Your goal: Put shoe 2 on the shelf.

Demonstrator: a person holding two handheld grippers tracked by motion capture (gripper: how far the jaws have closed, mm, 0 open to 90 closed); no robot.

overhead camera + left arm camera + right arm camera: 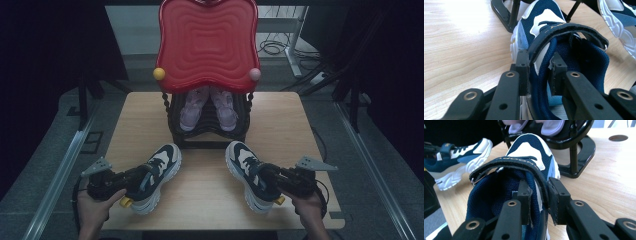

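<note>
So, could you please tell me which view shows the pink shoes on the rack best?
The high view: both pink shoes sit side by side on the black rack, under the red tray. The right gripper view catches just their toes; the left gripper view doesn't help.

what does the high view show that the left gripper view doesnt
High view alone: the red tray top of the rack, the pink shoes under it, both hands and the right tongs. Left gripper view alone: close up, the jaws of the left tongs clamp the collar wall of the left navy shoe, one jaw inside, one outside. Both: the wooden table, the rack's black base, the right navy shoe.
</note>
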